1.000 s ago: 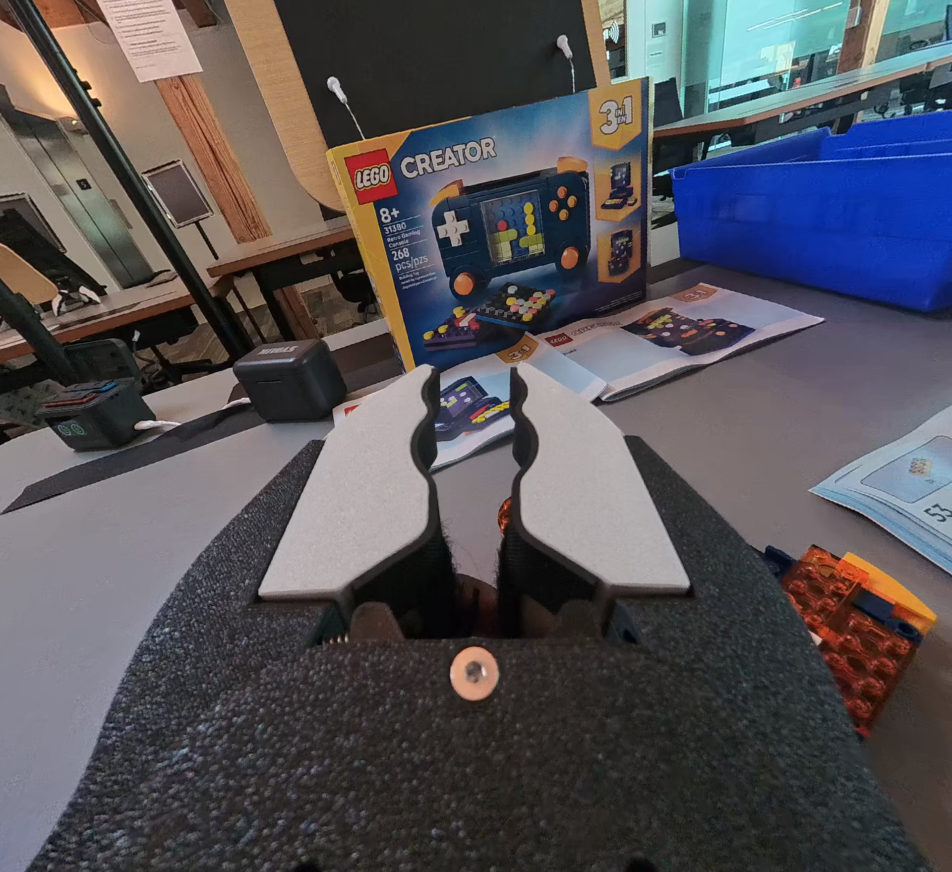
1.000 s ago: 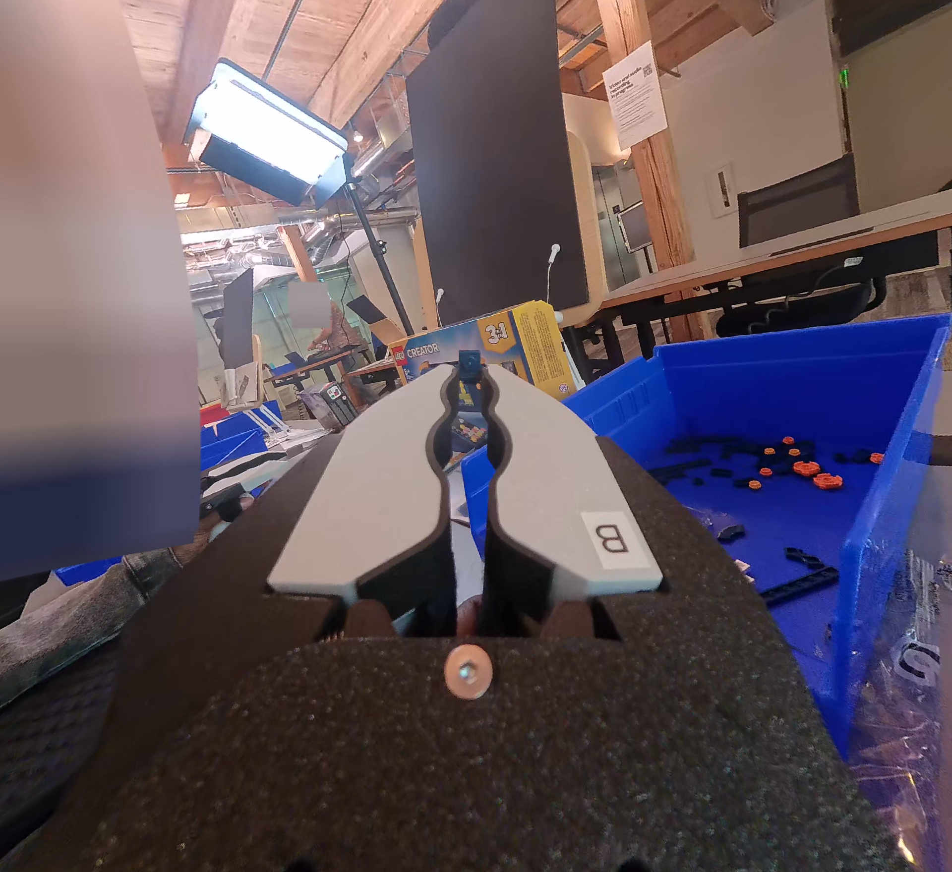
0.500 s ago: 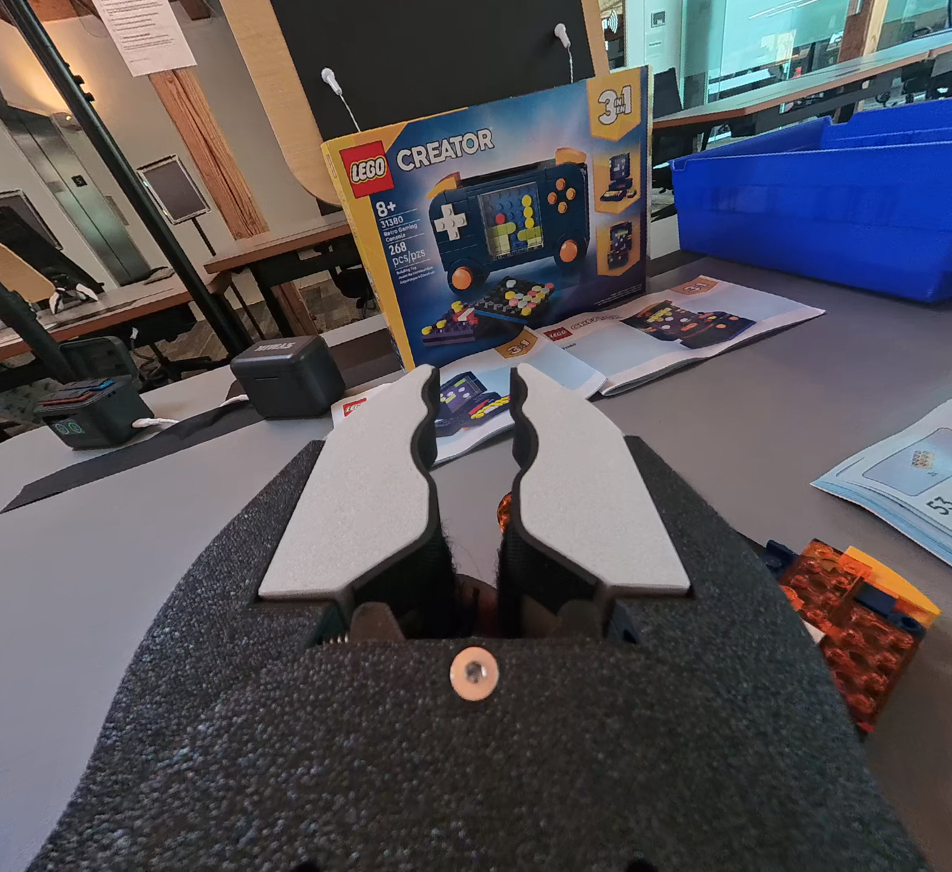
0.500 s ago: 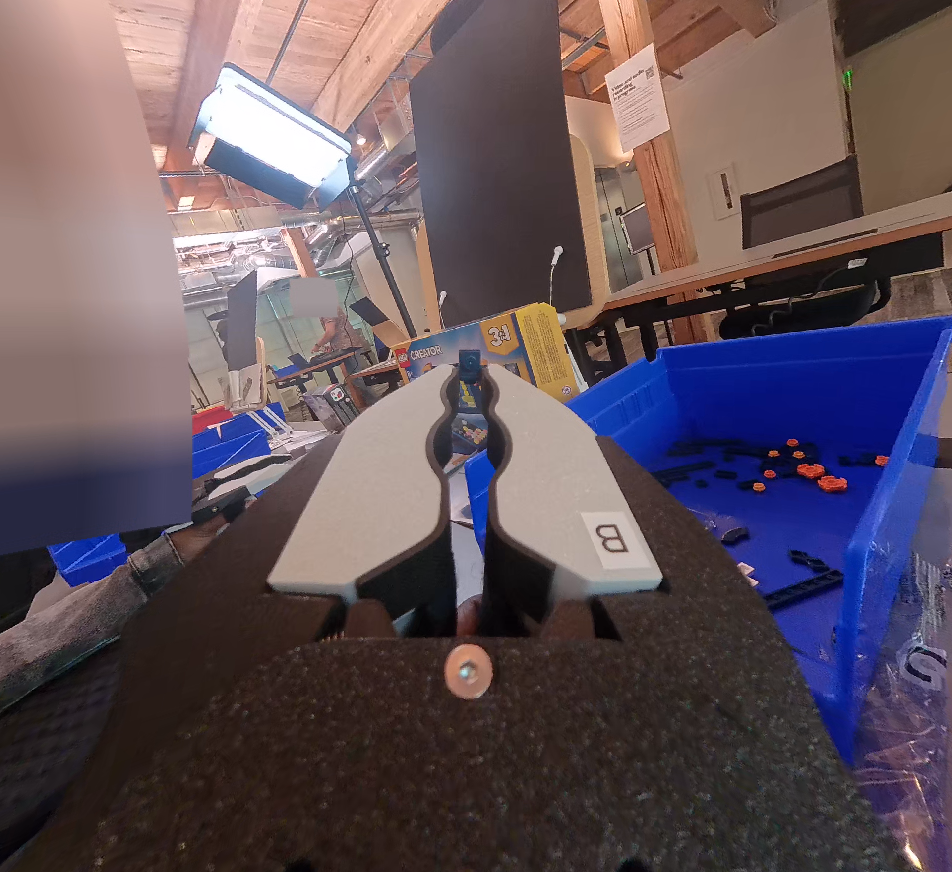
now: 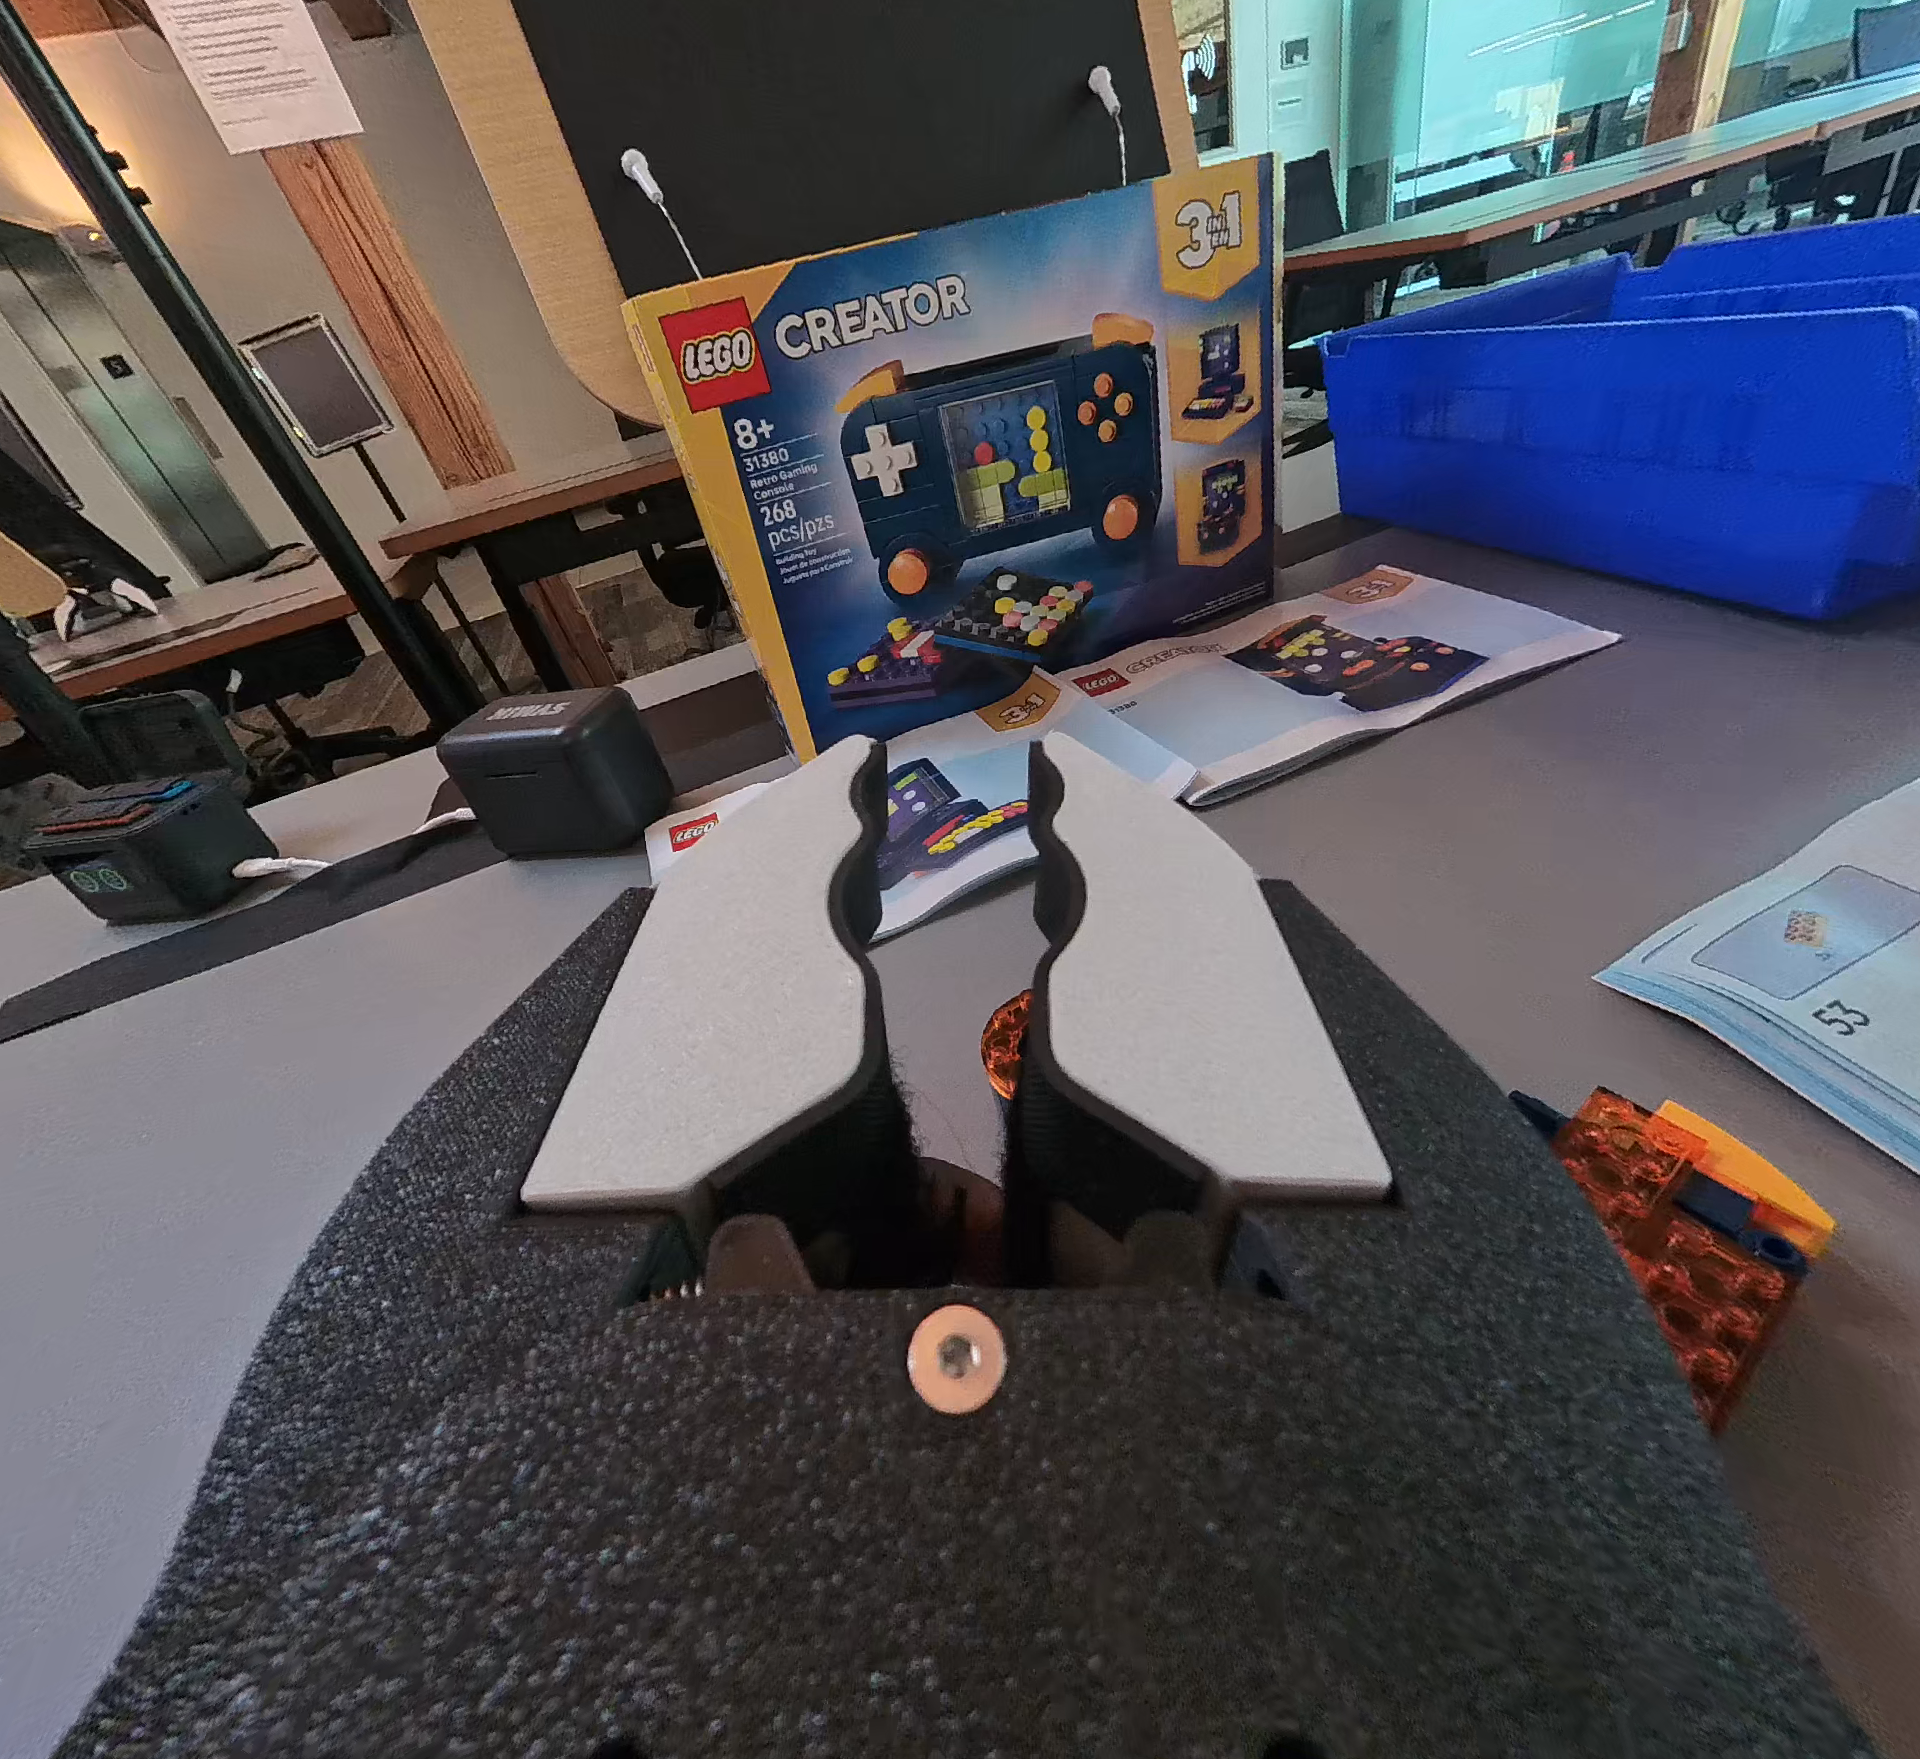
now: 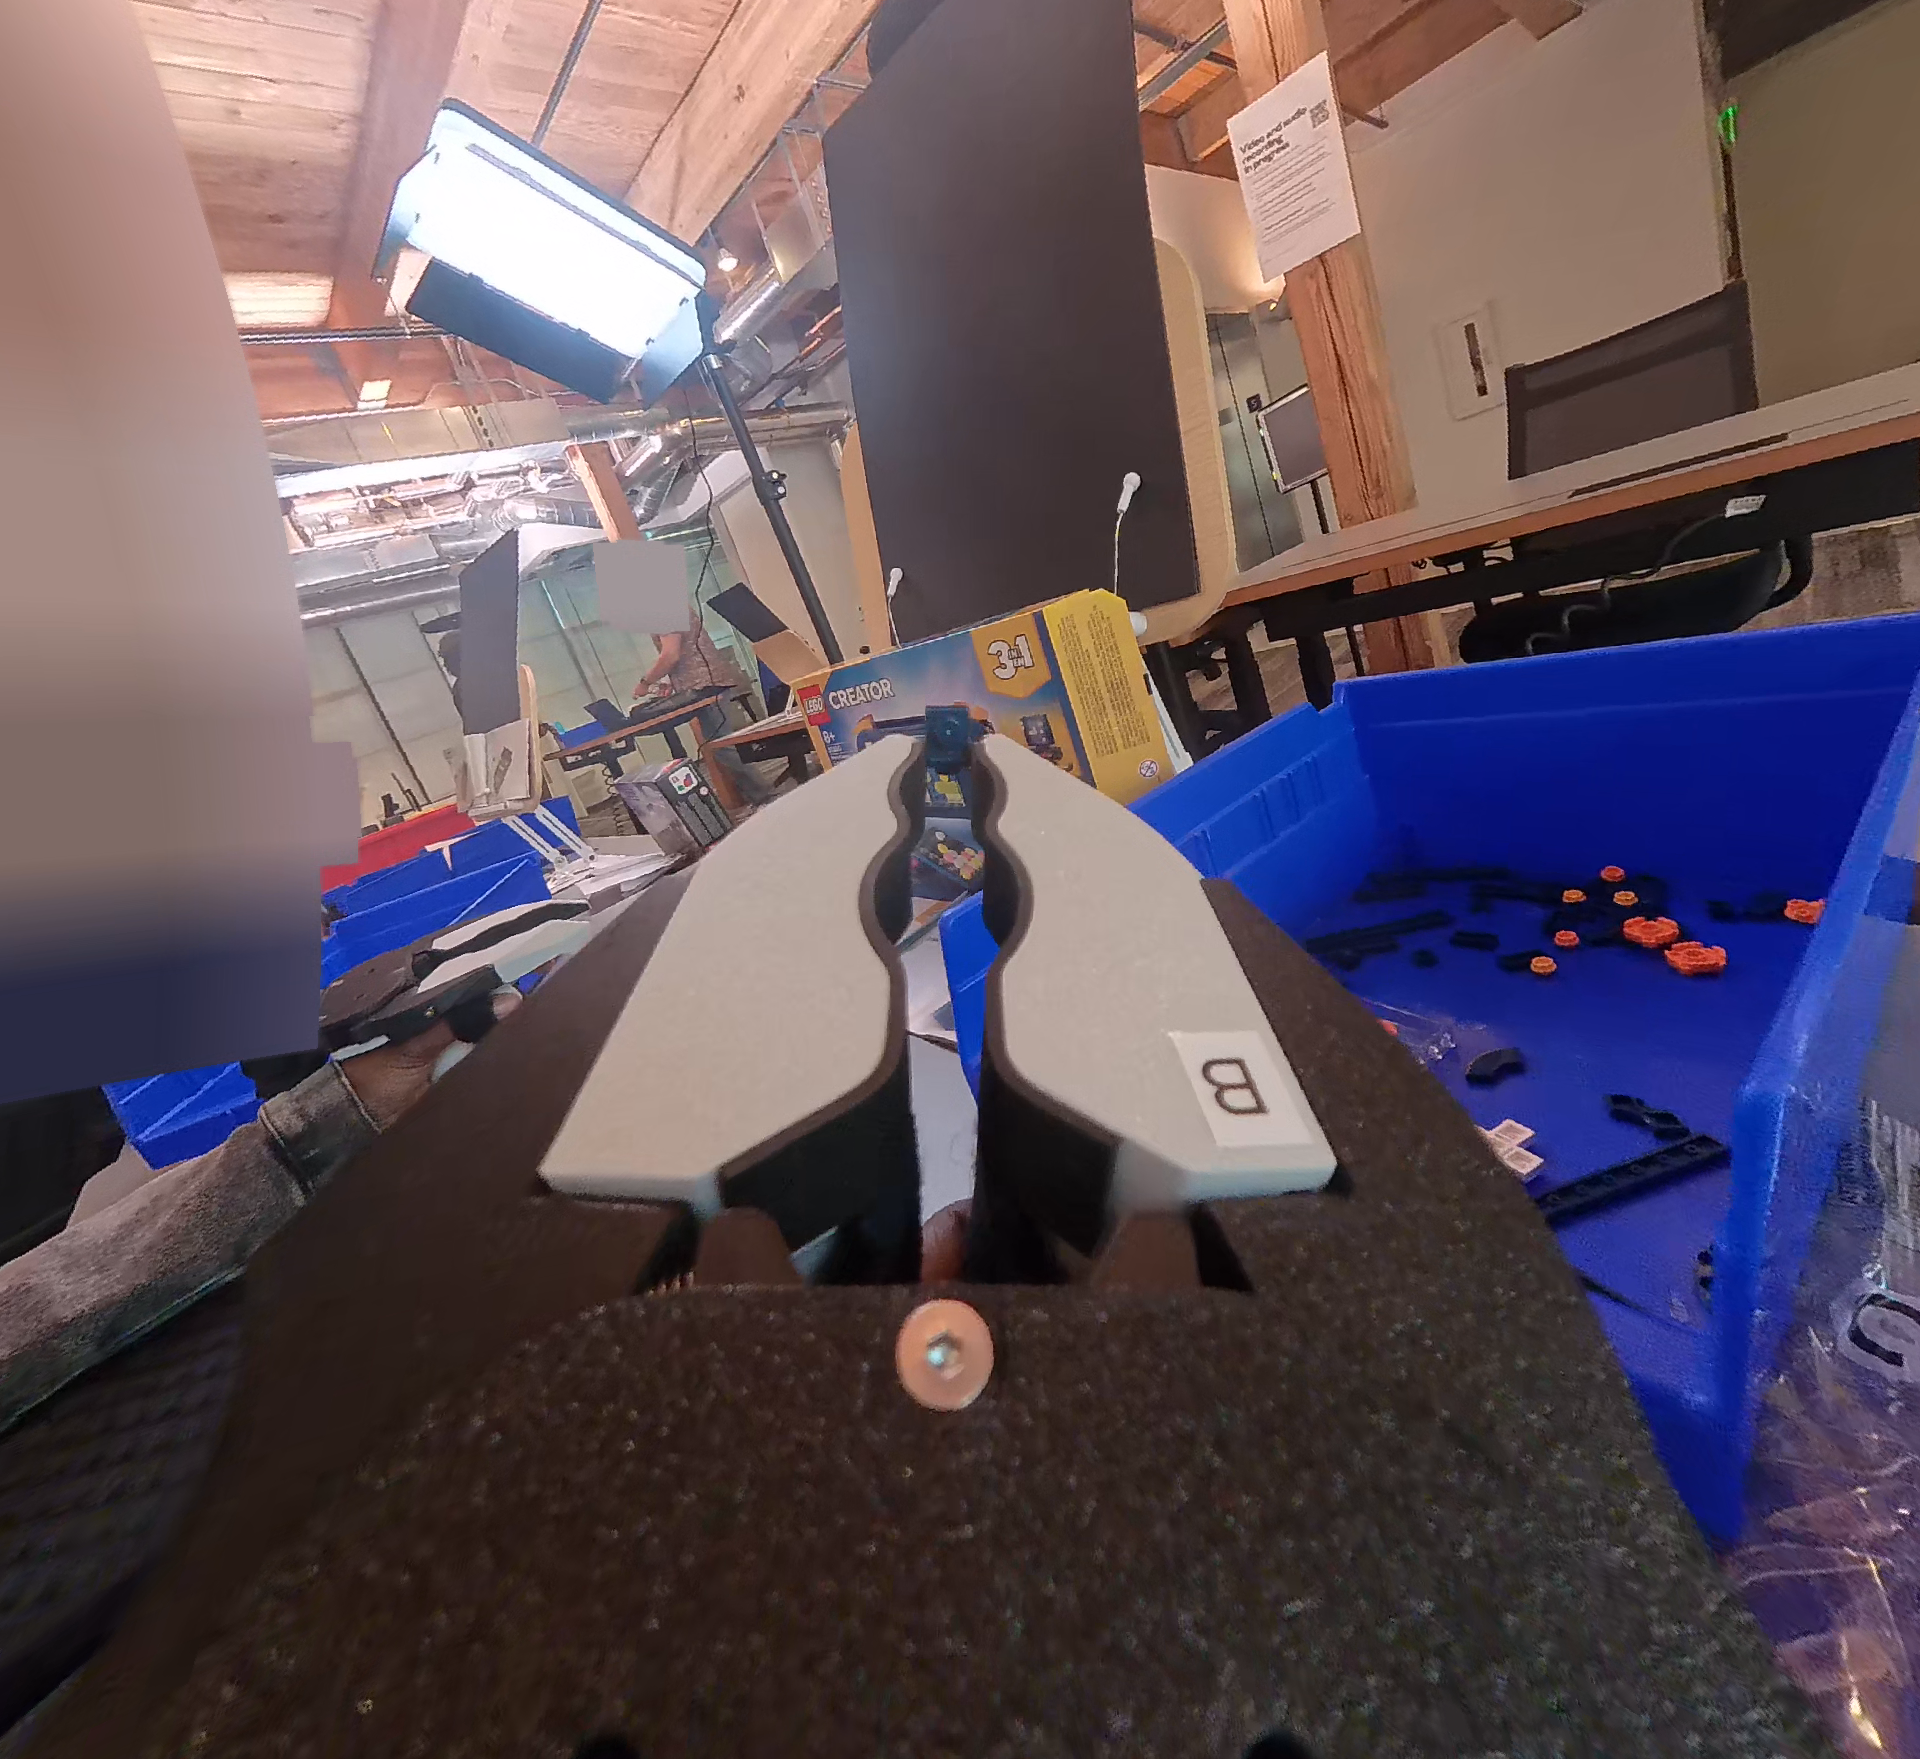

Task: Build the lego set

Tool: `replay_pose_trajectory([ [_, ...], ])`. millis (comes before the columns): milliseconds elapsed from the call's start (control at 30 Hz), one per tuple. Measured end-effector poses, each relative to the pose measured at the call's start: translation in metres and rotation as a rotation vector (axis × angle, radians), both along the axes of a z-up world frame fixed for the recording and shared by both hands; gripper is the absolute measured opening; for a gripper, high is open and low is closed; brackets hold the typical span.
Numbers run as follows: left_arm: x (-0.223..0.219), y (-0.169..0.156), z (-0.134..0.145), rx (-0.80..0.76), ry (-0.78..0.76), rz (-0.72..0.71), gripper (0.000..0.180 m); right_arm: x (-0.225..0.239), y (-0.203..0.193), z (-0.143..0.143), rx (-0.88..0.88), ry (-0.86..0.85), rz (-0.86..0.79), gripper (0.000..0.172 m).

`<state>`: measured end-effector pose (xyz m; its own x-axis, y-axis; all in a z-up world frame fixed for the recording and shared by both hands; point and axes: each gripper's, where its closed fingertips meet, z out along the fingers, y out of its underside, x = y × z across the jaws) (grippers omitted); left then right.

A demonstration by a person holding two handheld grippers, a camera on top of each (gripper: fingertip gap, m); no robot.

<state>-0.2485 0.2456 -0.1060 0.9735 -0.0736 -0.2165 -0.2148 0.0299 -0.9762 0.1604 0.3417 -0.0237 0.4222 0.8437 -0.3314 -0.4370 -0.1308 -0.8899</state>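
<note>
left wrist view: a grey table (image 5: 1558,878) stood in an open workspace with timber posts and a black panel (image 5: 810,26) behind. the left gripper (image 5: 956,774) hovered low over the table, its jaws apart with nothing between the tips. under the fingers lay an orange translucent brick assembly (image 5: 1683,1231), part of it showing in the gap near the finger roots; whether the pads pressed on it could not be told. ahead lay an open instruction booklet (image 5: 1351,670) and an upright toy set box (image 5: 966,462). a black cube device (image 5: 556,769) sat to the left, a blue bin (image 5: 1662,442) to the right, a loose page (image 5: 1787,961) near the right edge.

right wrist view: wooden ceiling, a studio light panel (image 6: 540,255) on a stand. the right gripper (image 6: 948,753) was raised beside the blue bin (image 6: 1558,774), its tips pinching a small dark blue piece (image 6: 945,735). small black and orange parts (image 6: 1652,930) lay scattered in the bin. the toy set box (image 6: 1039,701) stood beyond. the left gripper (image 6: 468,966) showed low at left.
</note>
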Motion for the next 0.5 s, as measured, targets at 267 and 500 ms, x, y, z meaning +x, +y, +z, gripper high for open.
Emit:
replay_pose_trajectory([
  [267,0.0014,0.0013,-0.0019,-0.01,-0.001,-0.007,0.025,-0.0009,0.0,-0.0011,-0.003,-0.004,0.003,0.007],
  [500,0.0033,0.0018,-0.004,-0.033,-0.006,-0.028,0.025,-0.0018,0.0003,-0.0029,-0.008,-0.009,0.007,0.007],
])
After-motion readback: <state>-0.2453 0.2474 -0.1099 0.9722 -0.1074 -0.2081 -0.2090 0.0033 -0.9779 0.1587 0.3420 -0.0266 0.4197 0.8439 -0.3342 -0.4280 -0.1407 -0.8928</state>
